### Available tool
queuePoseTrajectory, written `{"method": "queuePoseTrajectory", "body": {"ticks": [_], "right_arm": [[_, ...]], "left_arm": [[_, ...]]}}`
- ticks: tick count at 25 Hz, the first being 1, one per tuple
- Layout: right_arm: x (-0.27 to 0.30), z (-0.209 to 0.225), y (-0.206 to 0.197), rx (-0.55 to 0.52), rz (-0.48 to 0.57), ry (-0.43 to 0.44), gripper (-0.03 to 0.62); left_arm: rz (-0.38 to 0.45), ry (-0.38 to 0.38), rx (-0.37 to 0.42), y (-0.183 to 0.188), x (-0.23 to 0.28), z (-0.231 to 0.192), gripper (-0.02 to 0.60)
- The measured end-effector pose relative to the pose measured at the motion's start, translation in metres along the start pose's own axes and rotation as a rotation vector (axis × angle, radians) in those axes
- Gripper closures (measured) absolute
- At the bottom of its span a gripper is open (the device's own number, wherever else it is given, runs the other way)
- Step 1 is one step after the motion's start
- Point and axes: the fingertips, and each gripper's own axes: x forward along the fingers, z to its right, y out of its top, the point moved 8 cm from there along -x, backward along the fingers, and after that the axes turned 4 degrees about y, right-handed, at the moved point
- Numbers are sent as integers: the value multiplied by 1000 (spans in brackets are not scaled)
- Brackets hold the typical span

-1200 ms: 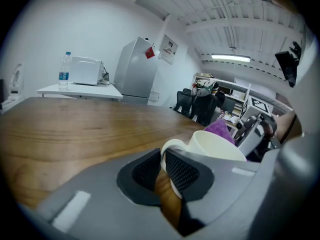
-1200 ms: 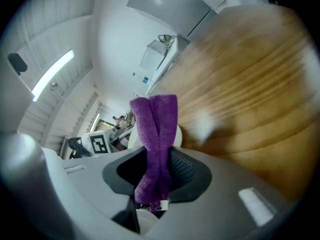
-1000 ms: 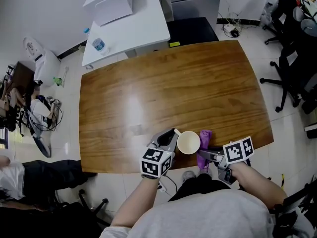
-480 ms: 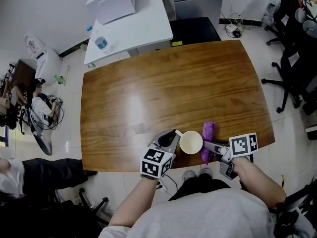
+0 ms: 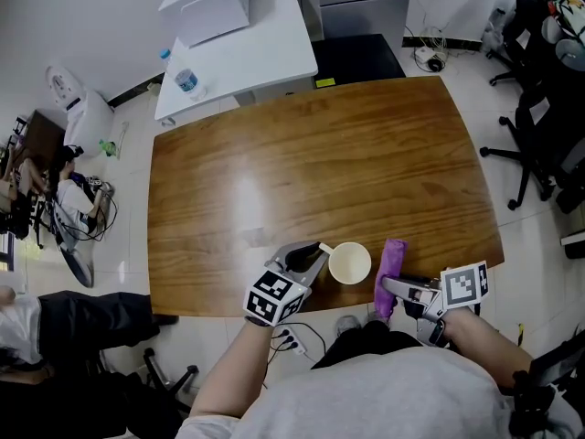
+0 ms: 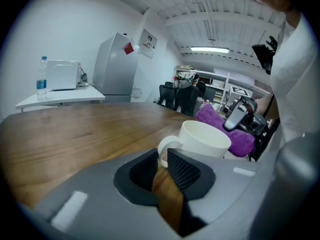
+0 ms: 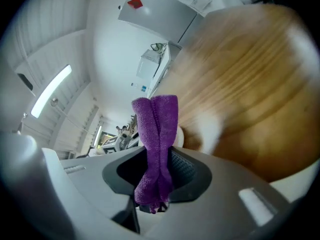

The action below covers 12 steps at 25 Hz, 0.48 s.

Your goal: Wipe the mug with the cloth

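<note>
A white mug [image 5: 349, 263] stands upright near the front edge of the wooden table [image 5: 320, 154]. Its handle points left toward my left gripper [image 5: 315, 252]. In the left gripper view the mug [image 6: 205, 140] has its handle at the tips of my left gripper [image 6: 162, 161]. The jaws are opening, and a gap shows between the pads and the handle. My right gripper [image 5: 388, 286] is shut on a purple cloth [image 5: 391, 268], a little to the right of the mug and apart from it. In the right gripper view the cloth [image 7: 157, 129] rises folded from my right gripper [image 7: 159, 169].
A white side table [image 5: 265, 53] behind the wooden one carries a water bottle [image 5: 186, 82] and a white box [image 5: 206, 7]. Black office chairs [image 5: 539, 108] stand at the right. A person [image 5: 55, 186] sits at the far left. The mug is close to the table's front edge.
My right gripper has drawn the cloth away from the mug's side, to the right and toward me. My left gripper has slid back left and its jaws have parted off the handle.
</note>
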Motion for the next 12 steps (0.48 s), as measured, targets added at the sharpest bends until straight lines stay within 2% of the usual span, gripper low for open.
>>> {"method": "queuePoseTrajectory", "body": {"ticks": [4,8,12], "right_arm": [[8,-1,-19,-6,-56,33,471],[19,0,-30,116,-23,69,471],[31,4,-25,68,-26,90,470]], "left_arm": [[-27,-48,44,4,4,-3,526],[-41,-46,59,8,8,0,525],[-39,-32,40,6,6,2,525]]}}
